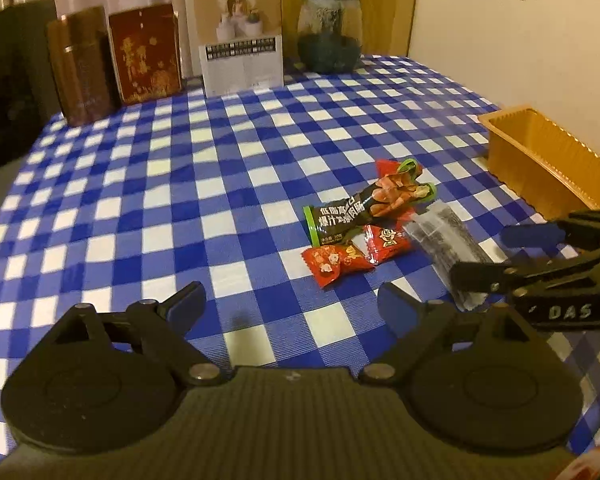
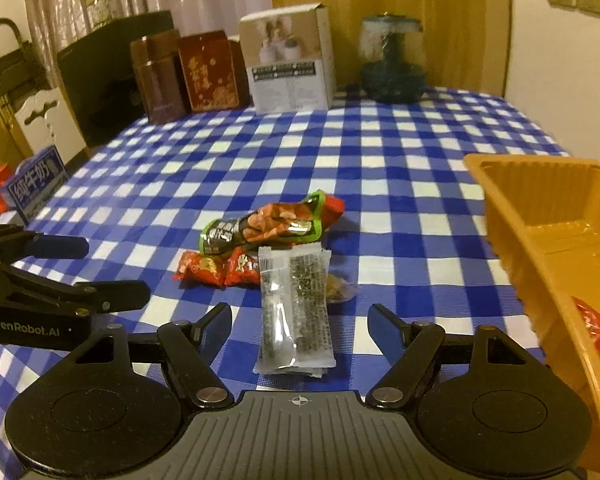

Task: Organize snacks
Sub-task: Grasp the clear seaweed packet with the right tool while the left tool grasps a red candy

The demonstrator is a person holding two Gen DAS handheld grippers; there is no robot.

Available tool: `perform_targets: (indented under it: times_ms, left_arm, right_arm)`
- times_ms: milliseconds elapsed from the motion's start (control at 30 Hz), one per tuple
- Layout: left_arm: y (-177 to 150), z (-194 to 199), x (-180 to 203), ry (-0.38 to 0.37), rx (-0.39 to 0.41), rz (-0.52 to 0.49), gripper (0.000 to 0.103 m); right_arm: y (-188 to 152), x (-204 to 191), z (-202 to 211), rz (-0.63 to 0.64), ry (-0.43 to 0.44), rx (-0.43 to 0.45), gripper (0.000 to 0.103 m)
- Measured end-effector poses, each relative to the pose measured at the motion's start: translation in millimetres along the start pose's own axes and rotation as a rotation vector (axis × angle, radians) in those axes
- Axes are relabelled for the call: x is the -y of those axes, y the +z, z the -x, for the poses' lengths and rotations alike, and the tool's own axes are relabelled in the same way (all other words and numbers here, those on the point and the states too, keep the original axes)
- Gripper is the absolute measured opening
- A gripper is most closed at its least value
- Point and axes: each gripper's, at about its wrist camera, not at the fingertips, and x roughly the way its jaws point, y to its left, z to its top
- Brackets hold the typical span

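On the blue-and-white checked cloth (image 1: 180,184) lies a small heap of snacks: a black-and-green sausage packet (image 1: 364,208) (image 2: 268,228), two red candies (image 1: 336,262) (image 2: 204,268) and a clear seaweed packet (image 1: 444,240) (image 2: 296,304). My right gripper (image 2: 300,320) (image 1: 484,256) stands open astride the near end of the clear packet, its pads apart from it. My left gripper (image 1: 292,300) (image 2: 112,272) is open over bare cloth, just left of the heap and short of the red candies. An orange tray (image 1: 540,160) (image 2: 560,240) stands to the right, with a red wrapper (image 2: 592,324) inside.
Along the table's far edge stand two brown-red tins (image 1: 112,60), a white box (image 1: 240,36) and a dark glass jar (image 1: 328,32). A blue carton (image 2: 36,180) sits beyond the left edge. A small pale candy (image 2: 340,290) lies beside the clear packet.
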Motion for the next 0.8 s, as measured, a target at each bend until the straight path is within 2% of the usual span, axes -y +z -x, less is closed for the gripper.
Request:
perform_targets:
  times_ms: [67, 267, 367, 500, 600, 800]
  left_arm:
    - [1, -4, 0, -0.005, -0.006, -0.006, 0.091]
    - [4, -13, 1, -0.011, -0.013, -0.016, 0.091]
    - [4, -15, 1, -0.013, -0.02, -0.013, 0.091]
    - [3, -17, 1, -0.023, -0.026, -0.013, 0.091]
    - [4, -19, 2, -0.029, -0.026, -0.016, 0.091]
    - [9, -26, 5, -0.063, -0.004, -0.031, 0.09]
  right_arm:
    - [1, 1, -7, -0.005, 0.004, -0.018, 0.061]
    - [6, -5, -17, 0.017, 0.004, -0.021, 0.055]
    - [5, -7, -22, 0.028, -0.011, -0.035, 0.04]
    - [5, -6, -18, 0.02, -0.012, -0.03, 0.039]
    - [4, -1, -5, -0.005, -0.021, 0.006, 0.038]
    - [5, 23, 16, -0.11, -0.098, 0.065, 0.038]
